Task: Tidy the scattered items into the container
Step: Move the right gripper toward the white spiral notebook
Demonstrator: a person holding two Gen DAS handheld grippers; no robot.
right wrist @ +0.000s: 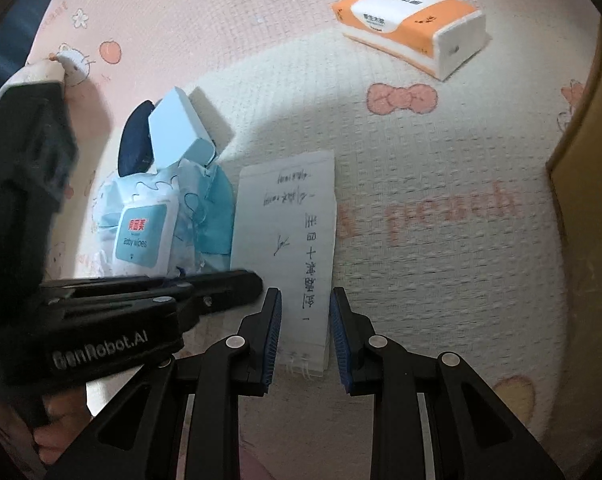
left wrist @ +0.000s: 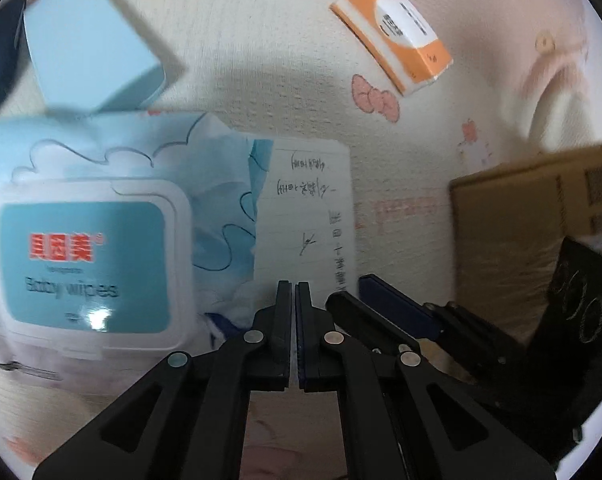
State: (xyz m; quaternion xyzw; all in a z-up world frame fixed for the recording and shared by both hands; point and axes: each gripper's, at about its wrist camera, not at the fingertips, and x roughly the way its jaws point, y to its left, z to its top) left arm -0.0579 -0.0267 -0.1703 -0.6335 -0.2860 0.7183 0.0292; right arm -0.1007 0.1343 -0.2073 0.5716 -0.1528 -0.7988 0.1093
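Left hand-held gripper (left wrist: 293, 292) closed on nothing at lower centre beside baby wipes pack (left wrist: 89, 256); right hand-held gripper (right wrist: 305, 300) parted, straddling notepad (right wrist: 287, 240) bottom edge.

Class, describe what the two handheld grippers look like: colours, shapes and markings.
Both grippers are black with angular linkage arms and round silver pivot pins. The right gripper has ribbed blue pads. The left gripper body reads "GenRobot.AI" in white.

Wipes pack (right wrist: 141, 228) lies left of the notepad (right wrist: 285, 240), touching its edge, both on the mat (right wrist: 441, 260). A small box (right wrist: 179, 128) sits at the pack's far end. Tissue pack (right wrist: 409, 24) lies far right, well apart; cardboard box (left wrist: 513, 236) at right.
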